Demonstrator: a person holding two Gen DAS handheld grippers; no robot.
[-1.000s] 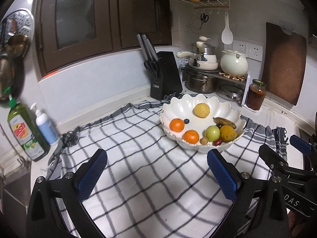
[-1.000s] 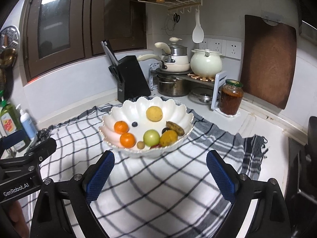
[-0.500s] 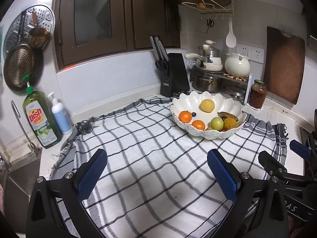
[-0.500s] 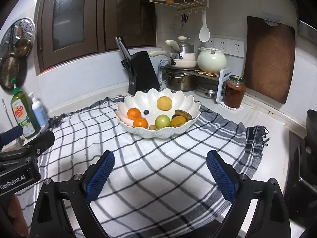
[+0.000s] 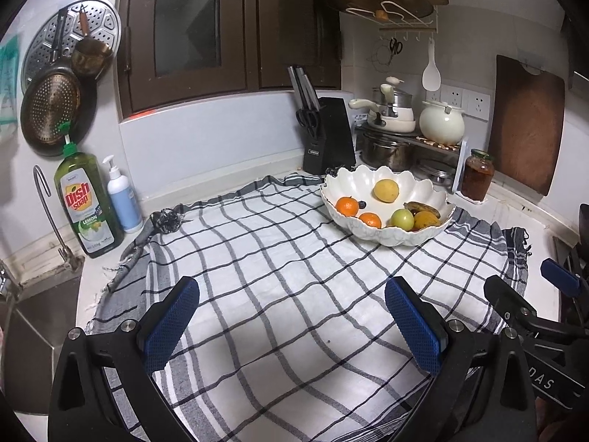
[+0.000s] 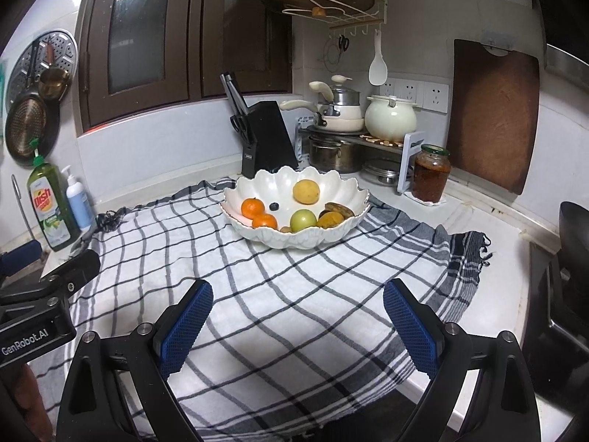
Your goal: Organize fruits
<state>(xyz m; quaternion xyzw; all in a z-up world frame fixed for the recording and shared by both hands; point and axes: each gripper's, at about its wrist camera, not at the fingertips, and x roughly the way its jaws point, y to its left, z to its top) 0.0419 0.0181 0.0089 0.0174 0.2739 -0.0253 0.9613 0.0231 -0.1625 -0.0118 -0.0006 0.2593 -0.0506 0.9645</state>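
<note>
Bowl (image 6: 294,237) of fruit ahead, nearer right tongs (image 6: 297,326); left tongs (image 5: 292,324) farther. Both wide open, empty.

I am looking into a home kitchen: a knife block (image 5: 328,130), stacked pots (image 6: 338,129) on a rack, a dish soap bottle (image 5: 86,202) by the sink, pans (image 5: 49,108) hanging, a chopping board (image 6: 493,118) against the wall.
</note>
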